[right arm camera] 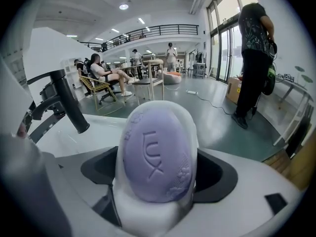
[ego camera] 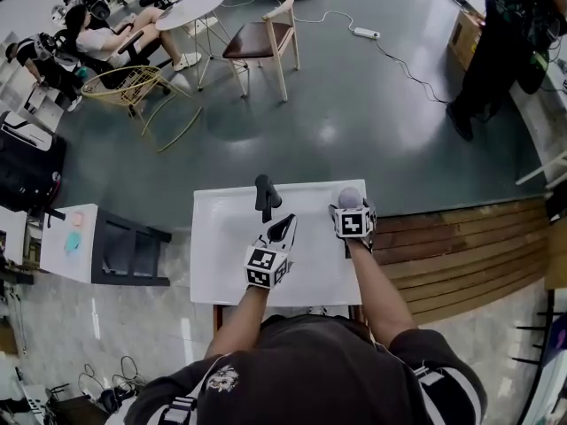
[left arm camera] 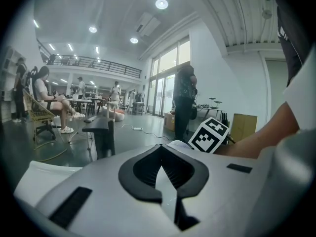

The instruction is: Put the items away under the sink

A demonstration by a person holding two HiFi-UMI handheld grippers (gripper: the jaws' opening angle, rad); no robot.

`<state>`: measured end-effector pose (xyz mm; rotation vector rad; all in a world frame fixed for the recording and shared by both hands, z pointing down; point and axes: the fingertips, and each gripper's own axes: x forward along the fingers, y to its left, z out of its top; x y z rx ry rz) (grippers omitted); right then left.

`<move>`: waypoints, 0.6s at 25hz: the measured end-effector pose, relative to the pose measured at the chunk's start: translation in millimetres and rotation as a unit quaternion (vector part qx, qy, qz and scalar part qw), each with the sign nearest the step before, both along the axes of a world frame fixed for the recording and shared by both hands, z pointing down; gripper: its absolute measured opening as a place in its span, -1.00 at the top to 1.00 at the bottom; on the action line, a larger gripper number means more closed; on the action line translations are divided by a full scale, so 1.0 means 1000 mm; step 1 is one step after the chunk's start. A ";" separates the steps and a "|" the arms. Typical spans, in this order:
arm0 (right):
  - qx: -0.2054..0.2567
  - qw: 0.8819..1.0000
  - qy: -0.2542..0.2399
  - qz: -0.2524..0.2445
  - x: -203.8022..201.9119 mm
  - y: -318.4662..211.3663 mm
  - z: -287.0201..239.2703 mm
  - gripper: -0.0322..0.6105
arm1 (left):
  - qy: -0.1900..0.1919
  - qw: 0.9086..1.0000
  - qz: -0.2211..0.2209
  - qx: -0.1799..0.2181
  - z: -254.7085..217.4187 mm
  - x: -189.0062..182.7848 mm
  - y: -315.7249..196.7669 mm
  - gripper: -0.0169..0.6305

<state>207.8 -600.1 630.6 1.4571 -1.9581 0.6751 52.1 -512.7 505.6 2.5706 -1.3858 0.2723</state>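
A purple soap bar (right arm camera: 155, 154) stamped LUX lies in a white soap dish (right arm camera: 190, 117) at the back right of the white counter top (ego camera: 221, 264). My right gripper (ego camera: 352, 209) points steeply down over it. Its jaws stand wide on either side of the dish, and dark gaps show beside it. In the head view the soap (ego camera: 350, 197) sits right at that gripper's tip. A black faucet (ego camera: 265, 197) rises at the counter's back middle and is seen too in the right gripper view (right arm camera: 69, 102). My left gripper (ego camera: 283, 227) hovers just before the faucet, shut and empty (left arm camera: 160, 174).
Beyond the counter is grey floor with a wooden chair (ego camera: 266, 42), a round white table (ego camera: 189, 11), a yellow wire chair (ego camera: 133, 82) and a seated person (ego camera: 97, 42). A person (ego camera: 496, 51) stands far right. Wooden steps (ego camera: 461, 246) lie right, a black shelf (ego camera: 128, 246) left.
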 end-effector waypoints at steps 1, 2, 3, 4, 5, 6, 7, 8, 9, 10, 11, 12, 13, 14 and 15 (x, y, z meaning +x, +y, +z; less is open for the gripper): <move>-0.007 1.000 -0.004 0.003 0.000 0.002 0.003 -0.53 | -0.007 1.000 0.004 0.003 -0.001 0.001 0.001 0.92; -0.011 1.000 -0.007 0.005 0.000 0.005 0.004 -0.53 | -0.012 1.000 0.006 0.006 -0.002 0.002 0.003 0.92; -0.013 1.000 -0.010 0.005 0.000 0.007 0.004 -0.53 | -0.014 1.000 0.007 0.007 -0.004 0.003 0.005 0.92; -0.013 1.000 -0.012 0.004 0.000 0.010 0.004 -0.53 | -0.013 1.000 0.007 0.007 -0.004 0.003 0.008 0.93; -0.011 1.000 -0.012 0.003 0.001 0.013 0.002 -0.53 | -0.010 1.000 0.006 0.006 -0.004 0.003 0.011 0.92; -0.004 1.000 -0.012 0.001 0.001 0.016 -0.001 -0.53 | -0.009 1.000 0.005 0.006 -0.004 0.002 0.015 0.92; 0.005 1.000 -0.010 -0.001 0.001 0.018 -0.007 -0.53 | -0.009 1.000 0.005 0.005 -0.003 0.000 0.018 0.92; 0.016 1.000 -0.008 -0.004 0.000 0.018 -0.014 -0.53 | -0.008 1.000 0.004 0.004 -0.001 -0.002 0.021 0.92; 0.026 1.000 -0.006 -0.005 -0.001 0.019 -0.020 -0.53 | -0.006 1.000 0.002 0.001 0.000 -0.005 0.024 0.92; 0.032 0.999 -0.005 -0.006 -0.001 0.020 -0.023 -0.53 | 0.001 1.000 -0.001 -0.002 0.000 -0.008 0.026 0.92; 0.035 0.999 -0.003 -0.007 -0.001 0.022 -0.026 -0.53 | 0.011 1.000 -0.007 -0.006 -0.001 -0.012 0.028 0.92; 0.036 0.999 -0.002 -0.010 -0.002 0.026 -0.028 -0.53 | 0.024 1.000 -0.013 -0.011 -0.002 -0.016 0.030 0.92; 0.038 0.999 -0.002 -0.011 -0.004 0.030 -0.031 -0.53 | 0.036 0.999 -0.019 -0.014 -0.004 -0.019 0.031 0.92; 0.039 0.999 -0.004 -0.012 -0.006 0.036 -0.036 -0.53 | 0.042 0.999 -0.022 -0.013 -0.006 -0.023 0.033 0.92; 0.040 0.999 -0.007 -0.011 -0.009 0.041 -0.041 -0.53 | 0.038 0.999 -0.021 -0.008 -0.009 -0.026 0.035 0.92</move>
